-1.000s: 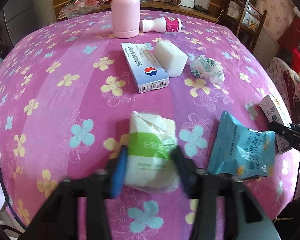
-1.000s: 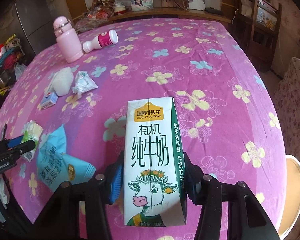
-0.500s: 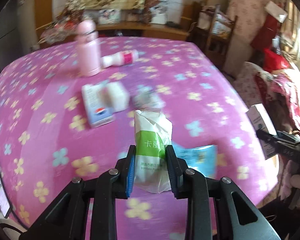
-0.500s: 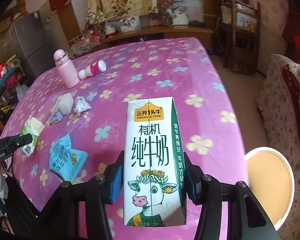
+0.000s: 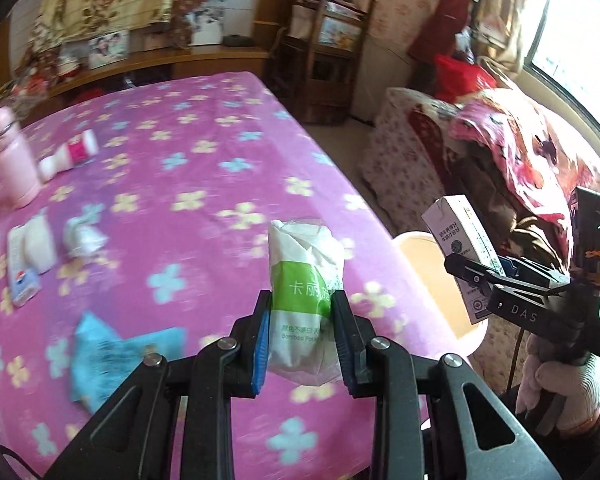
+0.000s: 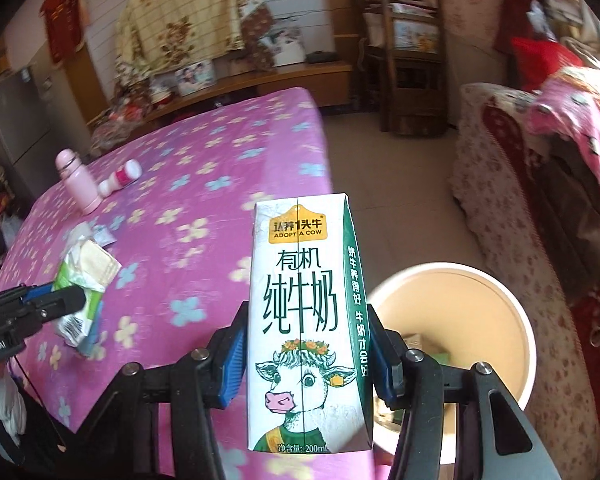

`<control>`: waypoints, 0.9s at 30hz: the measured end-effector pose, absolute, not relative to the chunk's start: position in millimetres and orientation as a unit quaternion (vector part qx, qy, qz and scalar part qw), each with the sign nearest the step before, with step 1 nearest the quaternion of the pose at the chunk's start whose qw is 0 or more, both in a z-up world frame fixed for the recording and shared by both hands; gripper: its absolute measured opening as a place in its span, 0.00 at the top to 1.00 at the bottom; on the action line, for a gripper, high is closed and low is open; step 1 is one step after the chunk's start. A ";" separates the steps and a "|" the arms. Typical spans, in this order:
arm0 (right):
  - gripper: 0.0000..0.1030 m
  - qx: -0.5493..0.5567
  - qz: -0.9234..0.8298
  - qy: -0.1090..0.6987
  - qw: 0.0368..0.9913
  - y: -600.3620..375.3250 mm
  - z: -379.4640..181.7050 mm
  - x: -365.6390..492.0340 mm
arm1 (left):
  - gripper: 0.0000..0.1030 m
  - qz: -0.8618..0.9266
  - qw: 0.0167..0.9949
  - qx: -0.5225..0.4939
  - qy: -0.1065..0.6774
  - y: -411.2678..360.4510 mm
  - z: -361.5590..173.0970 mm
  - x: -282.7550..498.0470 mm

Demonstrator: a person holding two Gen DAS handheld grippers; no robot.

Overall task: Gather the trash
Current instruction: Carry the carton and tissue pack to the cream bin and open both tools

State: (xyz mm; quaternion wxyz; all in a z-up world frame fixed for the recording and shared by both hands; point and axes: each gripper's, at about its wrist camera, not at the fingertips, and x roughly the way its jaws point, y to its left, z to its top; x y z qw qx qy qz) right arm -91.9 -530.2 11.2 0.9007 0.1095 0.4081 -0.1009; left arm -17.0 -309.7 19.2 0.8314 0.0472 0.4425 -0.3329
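My left gripper [image 5: 302, 340] is shut on a white and green tissue pack [image 5: 304, 288] and holds it in the air above the table's right edge. It also shows in the right wrist view [image 6: 80, 300]. My right gripper [image 6: 306, 360] is shut on a white milk carton [image 6: 308, 320] with a cow picture, held beside the table and next to the open top of a cream bin [image 6: 500, 304]. The carton also shows in the left wrist view [image 5: 460, 252], with the bin [image 5: 424, 264] behind it.
On the pink flowered table [image 5: 180, 152] lie a blue wrapper [image 5: 112, 356], a crumpled white wrapper [image 5: 82, 236], a white block and blue-white box [image 5: 24, 256], a pink bottle [image 5: 12, 160] and a small pink-white bottle [image 5: 70, 156]. A sofa [image 5: 500, 152] stands at the right.
Both grippers have swung to the right, off the table's middle toward the bin. The tissue pack has been lifted from the cloth. The carton now hangs beside the bin's opening.
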 end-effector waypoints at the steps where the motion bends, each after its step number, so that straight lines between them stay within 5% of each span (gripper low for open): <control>1: 0.47 0.112 -0.106 0.408 0.900 -535.4 10.6 -94.7 | 0.70 -0.336 0.830 0.050 0.442 -318.2 18.3 -18.9; 27: 0.47 0.174 -0.216 0.445 0.851 -637.1 -36.2 -142.7 | 0.70 -0.397 0.777 0.089 0.480 -462.6 -33.9 -47.8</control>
